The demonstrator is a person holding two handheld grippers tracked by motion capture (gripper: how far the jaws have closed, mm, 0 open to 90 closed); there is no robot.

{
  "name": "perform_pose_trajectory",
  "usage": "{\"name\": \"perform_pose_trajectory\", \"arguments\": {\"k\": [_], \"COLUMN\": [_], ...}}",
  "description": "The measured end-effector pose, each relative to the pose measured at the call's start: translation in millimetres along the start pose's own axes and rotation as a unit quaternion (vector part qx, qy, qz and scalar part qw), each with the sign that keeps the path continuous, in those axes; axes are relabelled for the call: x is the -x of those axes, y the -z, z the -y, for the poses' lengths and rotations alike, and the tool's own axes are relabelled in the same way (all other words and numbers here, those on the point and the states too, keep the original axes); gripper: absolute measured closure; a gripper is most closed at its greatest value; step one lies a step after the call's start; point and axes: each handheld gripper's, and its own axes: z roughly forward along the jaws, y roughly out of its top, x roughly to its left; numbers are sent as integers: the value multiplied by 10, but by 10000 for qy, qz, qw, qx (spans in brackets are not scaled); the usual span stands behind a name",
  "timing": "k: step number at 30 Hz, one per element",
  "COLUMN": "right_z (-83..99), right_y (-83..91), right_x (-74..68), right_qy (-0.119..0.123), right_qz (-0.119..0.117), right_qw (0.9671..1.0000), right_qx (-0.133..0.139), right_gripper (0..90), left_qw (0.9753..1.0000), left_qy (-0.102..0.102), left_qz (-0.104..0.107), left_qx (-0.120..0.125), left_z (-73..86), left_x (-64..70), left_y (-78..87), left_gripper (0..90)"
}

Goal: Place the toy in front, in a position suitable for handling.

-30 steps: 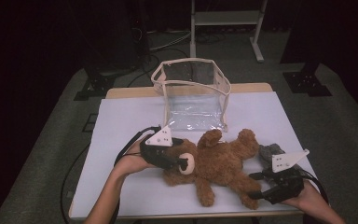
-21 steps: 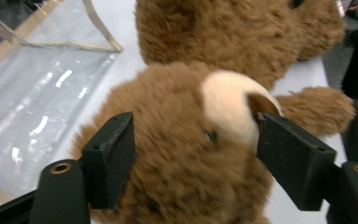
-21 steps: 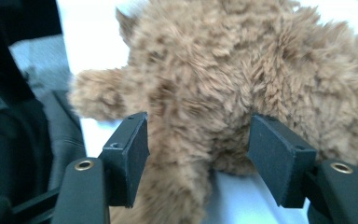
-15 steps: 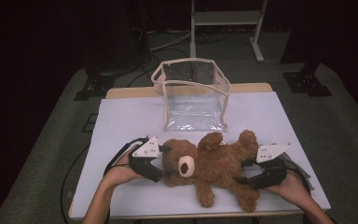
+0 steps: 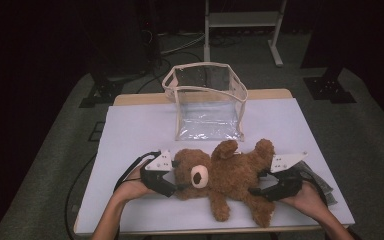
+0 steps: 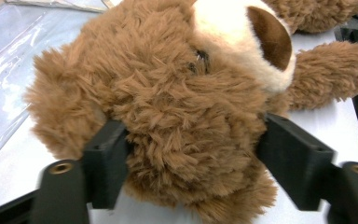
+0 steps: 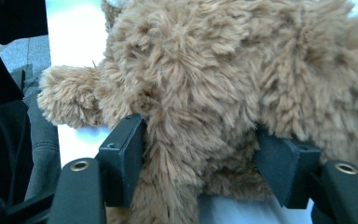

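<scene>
A brown teddy bear (image 5: 230, 172) lies on its back on the white table (image 5: 130, 135), head to the left and legs toward the front right. My left gripper (image 5: 177, 184) is at the head, and in the left gripper view its two jaws press into the fur on either side of the head (image 6: 186, 107). My right gripper (image 5: 260, 186) is at the bear's lower body. In the right gripper view its jaws squeeze the fur of the body (image 7: 205, 116) between them.
A clear plastic bag with a cream rim (image 5: 207, 97) stands open just behind the bear. A grey cloth (image 5: 325, 186) lies under the right hand near the table's right edge. Dark floor and a white stand's legs (image 5: 240, 30) lie beyond the table.
The left gripper came off the top of the bear's head to its left side and closed on it. The right gripper moved left from the cloth onto the bear's lower body.
</scene>
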Motion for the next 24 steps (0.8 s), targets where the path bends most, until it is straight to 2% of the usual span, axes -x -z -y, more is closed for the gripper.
{"name": "perform_pose_trajectory", "arguments": {"k": [2, 5, 8, 13, 24], "right_z": [-5, -12, -7, -51, -190], "right_y": [-20, -33, -41, -71, -242], "right_x": [-2, -17, 4, 14, -99], "right_qy": [-17, -31, -163, -276, -106], "right_qz": [-11, -14, -157, -357, -590], "right_qw": [10000, 10000, 9997, 9988, 9979], "right_qx": [-8, 20, 114, 203, 263], "right_gripper": [369, 400, 422, 426, 431], "left_qw": [10000, 9998, 9995, 9997, 9999], "left_qy": [-22, 32, 76, 83, 121], "left_qz": [-16, -5, 22, 35, -20], "left_qx": [72, 206, 292, 247, 96], "left_z": [-1, 20, 19, 13, 97], "left_x": [0, 8, 16, 37, 106], "left_y": [18, 14, 14, 63, 308], "left_gripper": [381, 398, 397, 398, 399]}}
